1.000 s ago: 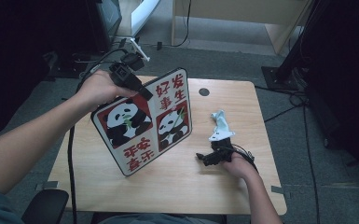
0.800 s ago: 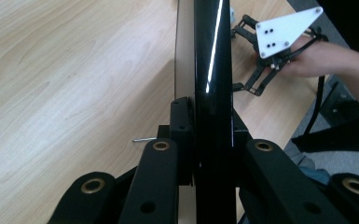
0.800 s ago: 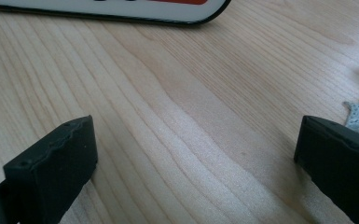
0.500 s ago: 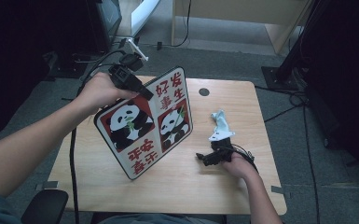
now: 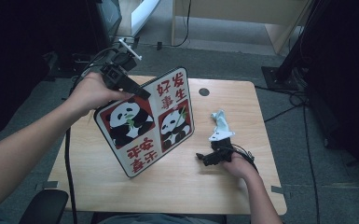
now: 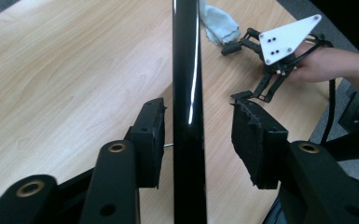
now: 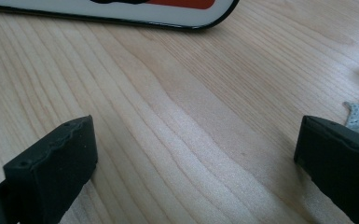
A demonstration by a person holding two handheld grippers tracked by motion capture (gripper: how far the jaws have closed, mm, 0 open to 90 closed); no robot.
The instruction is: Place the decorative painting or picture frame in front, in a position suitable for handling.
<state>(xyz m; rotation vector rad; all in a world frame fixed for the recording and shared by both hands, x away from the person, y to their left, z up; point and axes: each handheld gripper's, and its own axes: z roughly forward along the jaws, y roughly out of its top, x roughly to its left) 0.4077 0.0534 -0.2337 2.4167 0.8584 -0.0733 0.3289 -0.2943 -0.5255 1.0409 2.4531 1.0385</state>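
Left tool (image 5: 137,89) straddles the top edge of the flat, glossy panda-print board with red and white panels and a black rim (image 5: 150,122); in the left gripper view that rim (image 6: 188,112) runs up between the two pads, with a visible gap on each side, so the jaws are parted around it rather than clamped. Whether one pad touches the board cannot be told. The board stands tilted on the light wooden table (image 5: 242,112), its lower rounded corner resting on the tabletop near the front left, printed face toward the person's right side. Right tool (image 5: 207,158) lies low on the table at the right, jaws wide apart and holding nothing; its own view shows bare wood between the pads and the board's lower edge (image 7: 121,14) further ahead. A crumpled pale blue-white cloth (image 5: 221,122) sits just beyond the right tool, untouched. Judgement: board is raised and presented for work; cloth is not yet picked up, so any wiping of the board remains to be done. Stage early.
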